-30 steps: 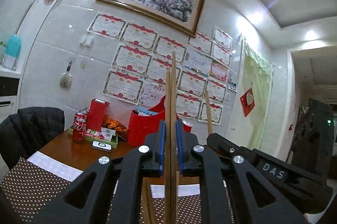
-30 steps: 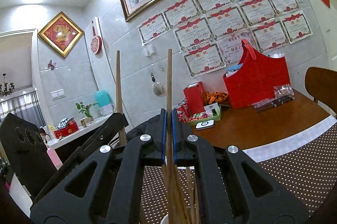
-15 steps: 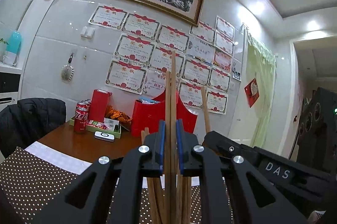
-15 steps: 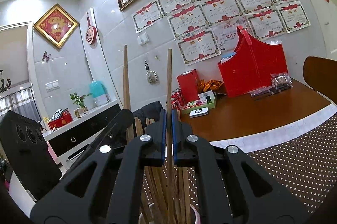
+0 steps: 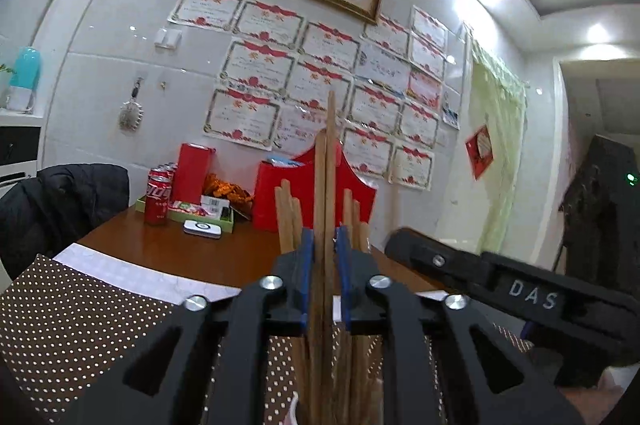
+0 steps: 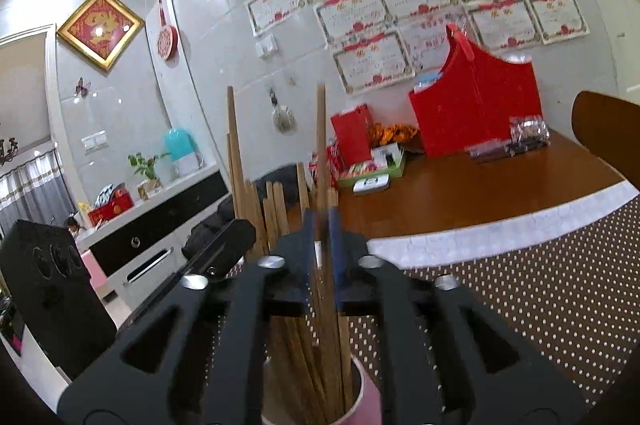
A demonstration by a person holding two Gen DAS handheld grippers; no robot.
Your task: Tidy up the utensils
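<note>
My left gripper is shut on a pair of wooden chopsticks held upright. Several other chopsticks stand just behind its jaws. My right gripper has its blue pads slightly parted around one upright wooden chopstick, whose lower end runs down into a pink cup. The cup holds several more chopsticks. The right gripper's arm shows in the left wrist view. The left gripper's arm shows in the right wrist view, with its chopsticks above it.
A brown dotted placemat covers the wooden table. At the back stand a red bag, a red box, cola cans and a green tray with snacks. A dark jacket hangs at left.
Both grippers have come down with their chopsticks. The cup with its chopsticks has come into view under the right gripper, whose pads have parted slightly.
</note>
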